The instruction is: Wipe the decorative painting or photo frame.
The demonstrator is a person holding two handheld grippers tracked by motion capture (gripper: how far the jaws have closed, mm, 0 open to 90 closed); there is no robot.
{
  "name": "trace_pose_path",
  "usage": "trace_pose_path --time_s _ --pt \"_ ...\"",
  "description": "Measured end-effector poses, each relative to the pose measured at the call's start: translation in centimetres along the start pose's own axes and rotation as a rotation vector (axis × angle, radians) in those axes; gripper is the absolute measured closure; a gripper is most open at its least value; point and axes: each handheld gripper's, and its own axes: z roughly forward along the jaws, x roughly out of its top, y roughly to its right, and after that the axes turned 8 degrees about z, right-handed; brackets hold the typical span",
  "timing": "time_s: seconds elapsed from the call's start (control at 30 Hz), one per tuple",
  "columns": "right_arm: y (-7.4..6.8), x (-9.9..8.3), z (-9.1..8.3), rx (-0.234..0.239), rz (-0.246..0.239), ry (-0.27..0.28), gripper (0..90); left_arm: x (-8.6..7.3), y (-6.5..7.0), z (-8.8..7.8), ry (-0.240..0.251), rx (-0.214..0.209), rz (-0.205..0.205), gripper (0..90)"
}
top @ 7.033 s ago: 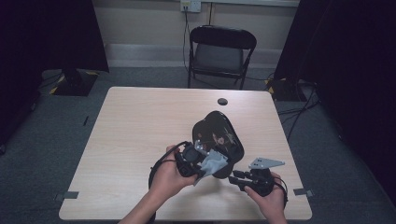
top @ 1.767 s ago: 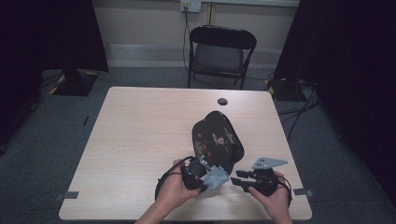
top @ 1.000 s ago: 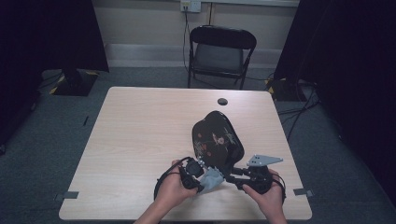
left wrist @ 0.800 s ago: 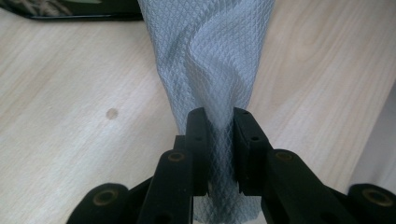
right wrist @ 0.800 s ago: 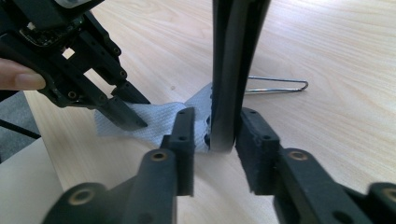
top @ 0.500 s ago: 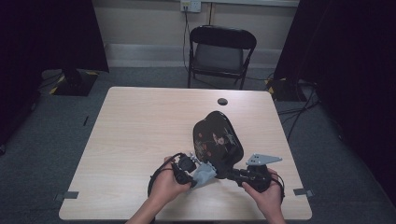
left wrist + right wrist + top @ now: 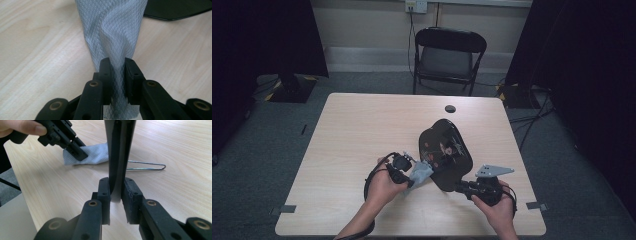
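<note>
- The left gripper (image 7: 116,68) has its fingers (image 7: 105,75) clenched on a grey cloth (image 7: 112,32); the fabric is bunched between the pads and fans out past them over the worktop (image 7: 37,50).
- The right gripper (image 7: 115,192) has just been closing, and its fingers (image 7: 131,195) now pinch the thin lower edge of a black mirror (image 7: 120,150), which stands upright on edge between the pads.
- From above, the left gripper (image 7: 401,167) sits in the person's left hand (image 7: 384,185), with the cloth (image 7: 421,172) spread from its tips towards the mirror's left rim and touching it or just beside it.
- The right gripper (image 7: 464,187) is in the right hand (image 7: 494,207), with its grey three-cornered plate on top, and grips the near end of the mirror (image 7: 446,152).
- The mirror is a dark oval, tilted up, in the near right part of the worktop (image 7: 362,130); its face reflects small bright shapes.
- In the right gripper view, a thin wire stand (image 7: 147,167) lies on the wood beside the mirror, and the left gripper (image 7: 75,151) holds the cloth (image 7: 95,155) farther off.
- A small dark round spot (image 7: 450,108) sits near the worktop's far edge.
- A black folding chair (image 7: 447,55) stands beyond the worktop.
</note>
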Motion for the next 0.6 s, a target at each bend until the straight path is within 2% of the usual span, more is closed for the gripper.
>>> trace_pose_path --time_s 0.4,0.5,0.57,0.6 --pt "0.0 0.1 0.0 -0.001 -0.001 -0.001 77.6 -0.5 -1.2 -0.4 0.004 0.026 -0.046 78.3" --pt "0.0 0.1 -0.2 0.001 -0.010 0.005 75.7 -0.6 -0.6 -0.7 0.023 0.006 -0.024 78.3" --pt "-0.1 0.1 -0.4 0.003 -0.015 0.011 71.0 -0.7 0.2 -0.9 0.026 -0.008 -0.009 78.3" --pt "0.0 0.1 -0.6 0.007 -0.012 0.019 68.8 -0.8 0.6 -1.0 0.022 -0.015 0.011 78.3"
